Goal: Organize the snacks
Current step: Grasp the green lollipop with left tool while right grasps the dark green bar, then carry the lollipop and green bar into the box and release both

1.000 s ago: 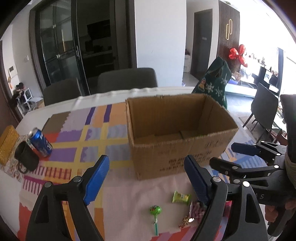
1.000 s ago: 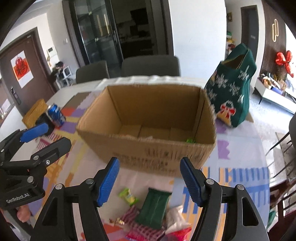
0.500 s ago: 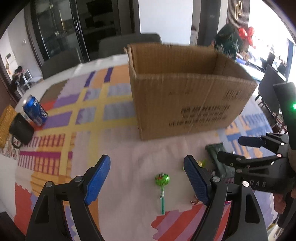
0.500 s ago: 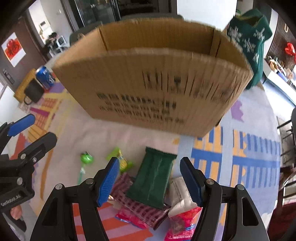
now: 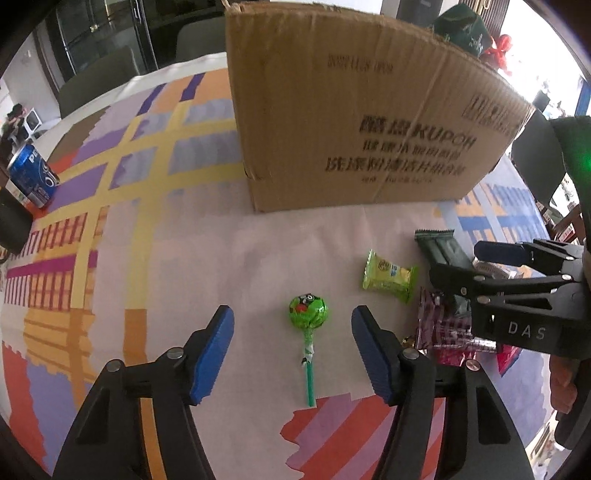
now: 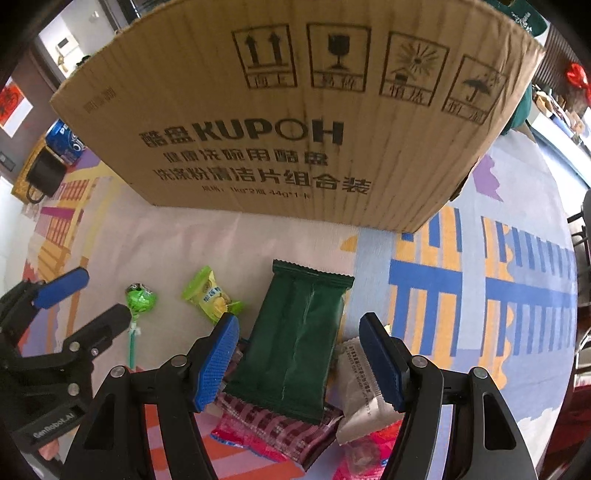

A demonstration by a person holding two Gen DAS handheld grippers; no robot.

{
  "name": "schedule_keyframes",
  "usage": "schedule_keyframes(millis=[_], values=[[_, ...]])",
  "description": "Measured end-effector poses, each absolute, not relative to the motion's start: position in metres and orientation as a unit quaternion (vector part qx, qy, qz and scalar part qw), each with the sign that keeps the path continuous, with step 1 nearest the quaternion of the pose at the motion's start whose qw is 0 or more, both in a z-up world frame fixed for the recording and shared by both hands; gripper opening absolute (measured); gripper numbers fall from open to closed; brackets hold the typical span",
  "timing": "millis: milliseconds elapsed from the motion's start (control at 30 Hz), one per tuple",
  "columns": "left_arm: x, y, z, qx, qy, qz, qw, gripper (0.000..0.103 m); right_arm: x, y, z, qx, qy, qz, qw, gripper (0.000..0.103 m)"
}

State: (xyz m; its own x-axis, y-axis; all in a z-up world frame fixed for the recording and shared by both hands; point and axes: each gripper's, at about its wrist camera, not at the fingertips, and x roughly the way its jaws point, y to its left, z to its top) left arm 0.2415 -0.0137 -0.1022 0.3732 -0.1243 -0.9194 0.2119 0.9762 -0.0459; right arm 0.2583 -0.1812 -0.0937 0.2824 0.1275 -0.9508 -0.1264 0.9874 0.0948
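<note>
A cardboard box (image 5: 354, 110) stands on the table; it also shows in the right wrist view (image 6: 295, 110). My left gripper (image 5: 293, 352) is open, low over a green lollipop (image 5: 307, 314) that lies between its fingers. My right gripper (image 6: 299, 358) is open, straddling a dark green packet (image 6: 295, 339) that lies on a pile of red, checked and white wrappers (image 6: 280, 435). A light green candy (image 6: 210, 295) lies between lollipop (image 6: 140, 299) and packet. The right gripper (image 5: 480, 258) shows at right in the left wrist view.
A blue soda can (image 5: 31, 177) and a black mug (image 6: 44, 173) stand at the table's left edge. A patterned tablecloth (image 5: 129, 166) covers the table. A dark green bag (image 5: 465, 26) sits behind the box. Chairs stand around the table.
Both grippers have moved down and forward toward the snacks in front of the box. The lollipop now lies between my left fingers, the green packet between my right fingers. Both stay open.
</note>
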Motion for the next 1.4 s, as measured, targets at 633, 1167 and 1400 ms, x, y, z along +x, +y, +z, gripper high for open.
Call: schedule_keyframes(millis=[633,1167,1400], values=[[0.251,-0.023,-0.12,0.03,0.575,-0.099,0.811,0.025,0.267,-0.184,-0.111,-0.008,0.591,0.073,0.803,0.046],[0.246,-0.025,-0.075,0.011,0.528,-0.118,0.841,0.025,0.246,-0.181,-0.069,-0.027,0.532,0.081,0.843,0.046],[0.241,-0.027,-0.045,0.01,0.494,-0.127,0.86,0.025,0.237,-0.185,-0.042,-0.015,0.5,0.092,0.861,0.046]])
